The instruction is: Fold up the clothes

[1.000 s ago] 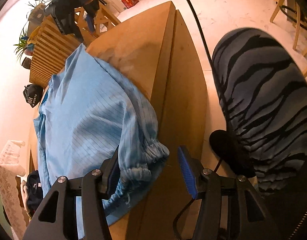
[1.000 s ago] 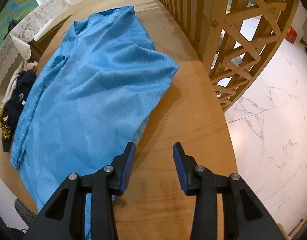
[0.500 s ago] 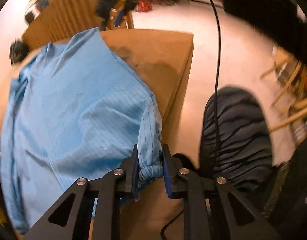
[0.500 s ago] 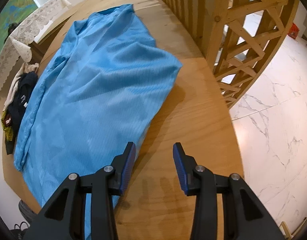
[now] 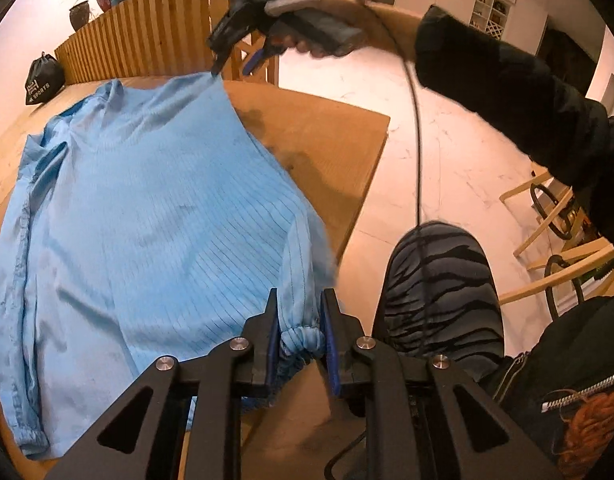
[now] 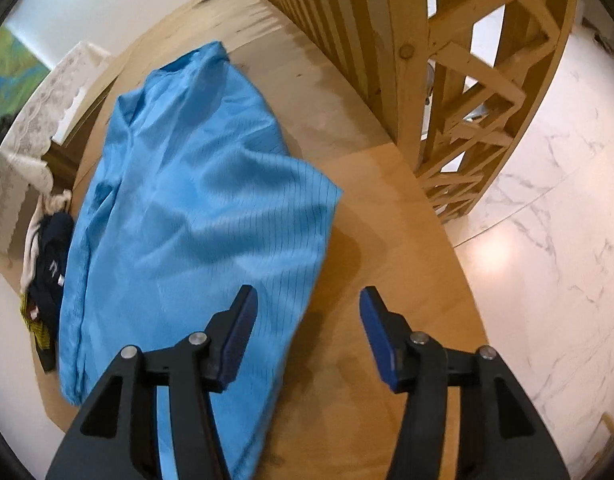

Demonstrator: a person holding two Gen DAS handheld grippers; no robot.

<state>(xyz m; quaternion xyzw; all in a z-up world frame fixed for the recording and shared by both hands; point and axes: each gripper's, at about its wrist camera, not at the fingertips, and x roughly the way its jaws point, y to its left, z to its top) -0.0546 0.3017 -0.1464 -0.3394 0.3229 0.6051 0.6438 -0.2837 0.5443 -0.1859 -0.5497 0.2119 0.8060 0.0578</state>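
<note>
The left gripper (image 5: pixel 299 336) pinches the blue shirt's (image 5: pixel 147 208) gathered cuff (image 5: pixel 301 338). The right gripper's (image 6: pixel 307 332) jaws are opening over the table (image 6: pixel 387 216), holding nothing.

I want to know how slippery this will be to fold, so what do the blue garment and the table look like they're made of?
Blue garment: probably a thin, smooth synthetic weave with a slight sheen; it shows fine dark grid lines, soft glossy ripples and a gathered elastic cuff. Table: light wood, likely plywood, matte; faint grain and scuff marks show.
</note>
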